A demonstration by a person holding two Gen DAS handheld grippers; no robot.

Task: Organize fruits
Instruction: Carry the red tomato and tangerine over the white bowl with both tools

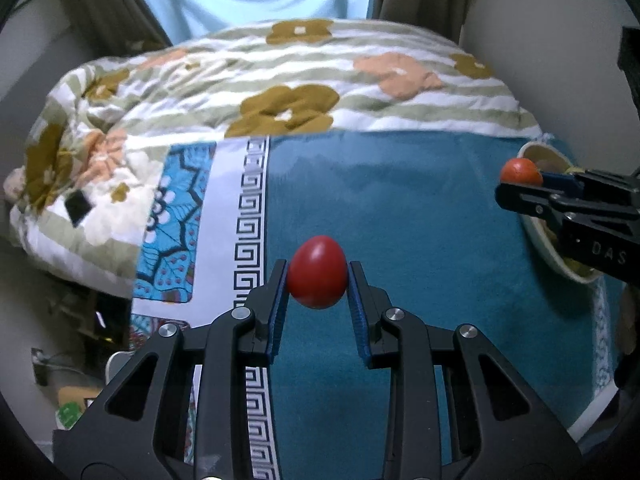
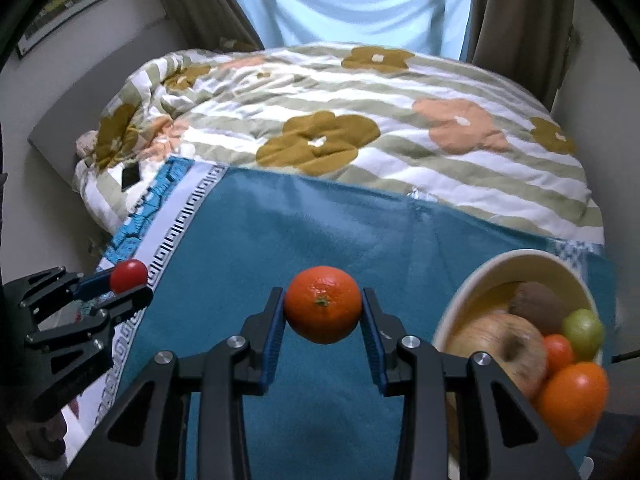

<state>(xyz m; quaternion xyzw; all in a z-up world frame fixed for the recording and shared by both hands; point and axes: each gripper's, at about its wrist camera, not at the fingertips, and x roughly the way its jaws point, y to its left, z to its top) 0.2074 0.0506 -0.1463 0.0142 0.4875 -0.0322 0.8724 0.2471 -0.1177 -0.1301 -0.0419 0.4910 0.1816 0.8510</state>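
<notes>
While the left claw (image 1: 318, 276) is gripping a red tomato (image 1: 317, 271) between its blue pads, clear of the teal towel (image 1: 420, 208) spread on the bed, the right claw (image 2: 323, 310) is clamping an orange mandarin (image 2: 323, 304), stem facing the camera, above that same towel. Over to the right, a cream bowl (image 2: 476, 280) is sitting on the towel, holding a pale apple (image 2: 500, 344), a brown kiwi (image 2: 538, 306), a green fruit (image 2: 584, 332) and two orange ones. Behind it all, a flowered quilt (image 2: 340, 120) is lying across the bed.
</notes>
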